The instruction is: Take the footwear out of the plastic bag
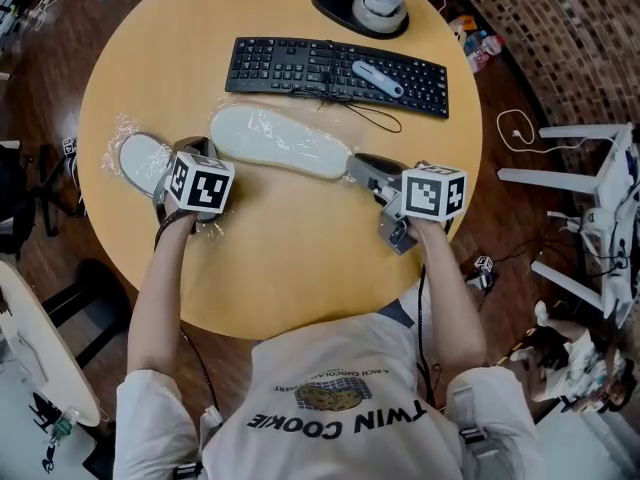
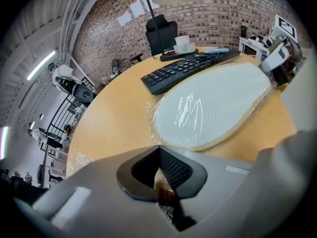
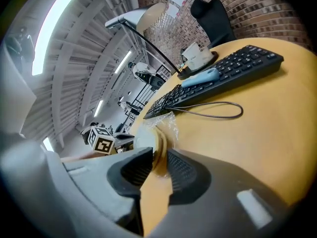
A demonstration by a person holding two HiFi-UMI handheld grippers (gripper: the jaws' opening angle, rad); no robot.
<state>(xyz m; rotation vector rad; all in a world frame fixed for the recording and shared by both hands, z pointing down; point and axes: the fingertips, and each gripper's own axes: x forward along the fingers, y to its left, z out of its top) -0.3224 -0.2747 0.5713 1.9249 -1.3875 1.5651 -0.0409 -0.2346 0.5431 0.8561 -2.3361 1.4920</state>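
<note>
The long white flat slipper (image 1: 280, 140) lies sole up on the round wooden surface (image 1: 300, 258), and the clear plastic bag (image 1: 232, 118) is wrapped close around it, so it is not out yet. Its near end sits between the jaws of the right claw (image 3: 159, 157), which stand partly apart. The pads flank the rim and the crinkled film there without clamping either one.

A second white slipper (image 1: 142, 160), also in film, lies just beyond the left claw (image 2: 159, 150). That claw's pads meet at their tips, but we cannot tell whether they pinch any film.

We judge the step in hand to be getting a hold that separates bag from slipper. To do it well, we would have one claw catch loose film alone, not film and sole together. The other would pin or draw the slipper lengthwise, low along the surface and away from the black keyboard (image 1: 335, 73) and its cable.
</note>
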